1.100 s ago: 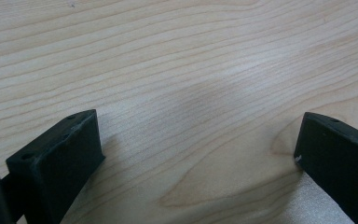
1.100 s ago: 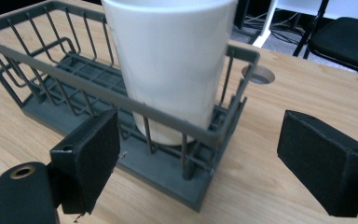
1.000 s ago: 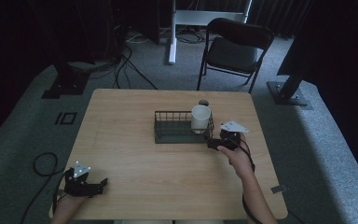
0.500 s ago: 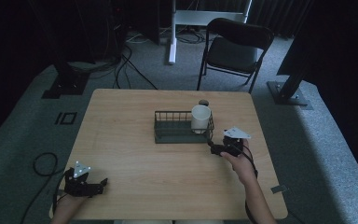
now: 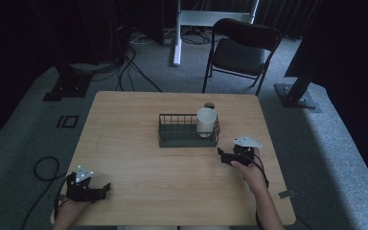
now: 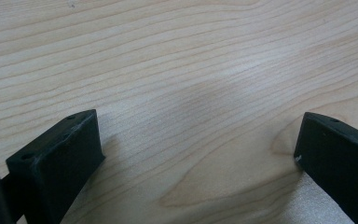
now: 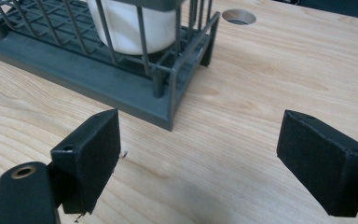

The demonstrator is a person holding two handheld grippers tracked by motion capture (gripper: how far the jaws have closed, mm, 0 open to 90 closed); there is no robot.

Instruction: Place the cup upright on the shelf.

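Inside the wire basket (image 5: pixel 173 128), at its right end, stands the white cup (image 5: pixel 206 121), upright; I judge it light, rigid, smooth and breakable, best pinched across its rim. Just beside the basket my right gripper (image 5: pixel 224 156) hangs over the counter (image 5: pixel 124 143) with jaws spread and empty, and my left gripper (image 5: pixel 104 187), equally spread and empty, sits well apart at the near-left corner.

1. The left gripper (image 5: pixel 106 187) sits low at the near left, held by the left hand (image 5: pixel 71 207) that enters from the bottom edge; its jaws point rightwards.
2. In the left gripper view, its jaws stand wide apart with nothing between them.
3. The right gripper (image 5: pixel 221 155) is held by the right hand (image 5: pixel 249 170), forearm angling in from the bottom right.
4. In the right gripper view, its jaws are spread wide, gripping nothing.
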